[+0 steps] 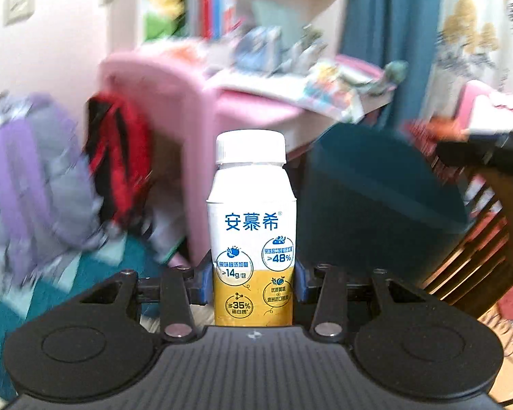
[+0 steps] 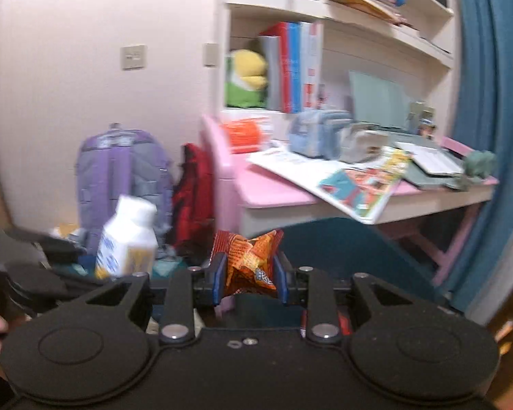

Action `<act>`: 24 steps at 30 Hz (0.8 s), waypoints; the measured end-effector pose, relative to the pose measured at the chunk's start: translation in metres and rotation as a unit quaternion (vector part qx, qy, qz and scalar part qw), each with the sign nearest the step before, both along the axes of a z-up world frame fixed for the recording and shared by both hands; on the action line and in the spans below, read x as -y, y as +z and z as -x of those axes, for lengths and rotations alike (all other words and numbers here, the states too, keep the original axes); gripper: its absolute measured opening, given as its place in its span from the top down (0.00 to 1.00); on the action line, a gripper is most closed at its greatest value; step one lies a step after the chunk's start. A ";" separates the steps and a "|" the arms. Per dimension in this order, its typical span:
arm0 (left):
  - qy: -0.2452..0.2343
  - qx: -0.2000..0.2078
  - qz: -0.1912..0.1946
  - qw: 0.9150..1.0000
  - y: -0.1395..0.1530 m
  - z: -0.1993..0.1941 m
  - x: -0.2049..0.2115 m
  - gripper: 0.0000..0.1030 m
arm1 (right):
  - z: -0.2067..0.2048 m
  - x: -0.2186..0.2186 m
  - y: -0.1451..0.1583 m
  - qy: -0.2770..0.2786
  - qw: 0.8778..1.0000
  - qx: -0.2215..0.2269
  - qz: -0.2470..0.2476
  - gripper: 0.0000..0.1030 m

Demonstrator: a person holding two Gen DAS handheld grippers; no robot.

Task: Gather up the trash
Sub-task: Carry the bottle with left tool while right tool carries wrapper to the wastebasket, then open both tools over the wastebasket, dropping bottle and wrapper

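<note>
The white-and-yellow plastic yogurt drink bottle (image 1: 252,229) with blue print stands upright between the blue pads of the left gripper (image 1: 253,285), clamped at its yellow lower half, long axis vertical, white cap up. The same bottle appears blurred and tilted at the left of the right wrist view (image 2: 126,239). The crumpled orange-red foil snack wrapper (image 2: 249,261) is pinched between the pads of the right gripper (image 2: 249,283), bunched above the jaws with no clear long axis.

Directly behind both items is a dark teal rounded chair back (image 1: 376,184), close ahead of the grippers. Beyond it the pink desk (image 2: 273,194) carries an open picture book (image 2: 355,184) overhanging its front edge, a blue pouch (image 2: 316,133) and a grey-green laptop (image 2: 379,102). A teal curtain (image 2: 489,68) closes off the right side. Left of the desk, a red bag (image 2: 193,188) and a purple-grey backpack (image 2: 123,171) lean against the pink wall; the floor around them is cluttered, its details blurred. Open space lies above the chair back. A dark wooden slatted chair (image 1: 475,239) occupies the right edge of the left wrist view.
</note>
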State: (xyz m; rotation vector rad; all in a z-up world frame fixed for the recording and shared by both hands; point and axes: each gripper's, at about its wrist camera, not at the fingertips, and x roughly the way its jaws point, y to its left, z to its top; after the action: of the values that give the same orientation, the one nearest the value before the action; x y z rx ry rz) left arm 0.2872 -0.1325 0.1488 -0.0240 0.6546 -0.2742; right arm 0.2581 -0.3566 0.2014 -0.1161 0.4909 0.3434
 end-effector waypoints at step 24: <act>-0.112 -0.113 -0.098 0.982 -0.010 -0.123 0.193 0.58 | -0.059 0.054 -0.067 -0.016 0.982 -0.139 0.123 0.71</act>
State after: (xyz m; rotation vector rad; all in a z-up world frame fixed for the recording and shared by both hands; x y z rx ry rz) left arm 0.4101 -0.3255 0.1386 0.2105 0.9096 -0.4275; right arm 0.3174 -0.4107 0.1344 -0.3028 0.8110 0.2668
